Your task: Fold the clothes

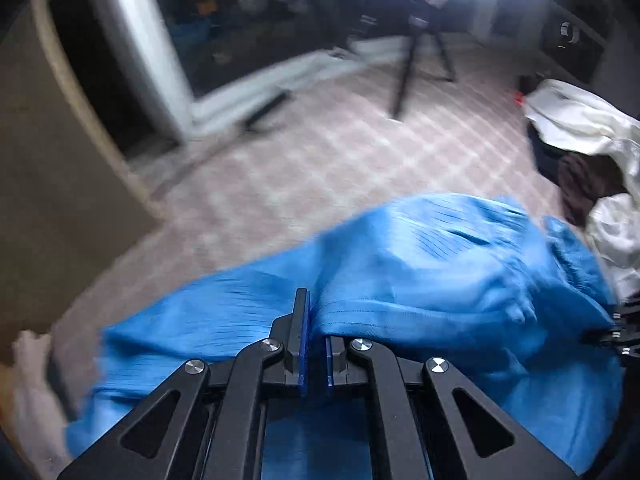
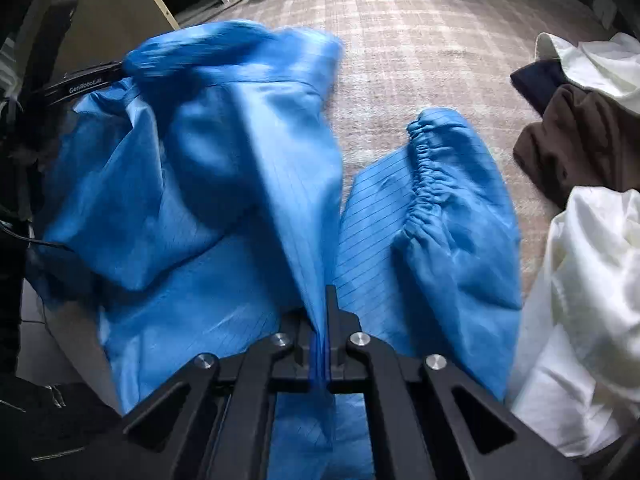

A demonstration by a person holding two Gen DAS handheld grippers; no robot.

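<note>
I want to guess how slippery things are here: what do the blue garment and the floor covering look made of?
The blue garment looks like thin, smooth synthetic weave: slight sheen, fine dark grid lines, an elastic gathered cuff. Probably slick, though motion blur hides detail. The carpet looks like short-pile textile, matte, in a pale pink-grey check. Both grippers, left and right, pinch the blue cloth.

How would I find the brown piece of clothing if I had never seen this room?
Start at the checked carpet and look to the right of the big blue garment both grippers are pinching. There sits a pile of clothes, mostly white cloth. The brown garment is the dark crumpled lump tucked between the white pieces, the only brown thing there.
</note>
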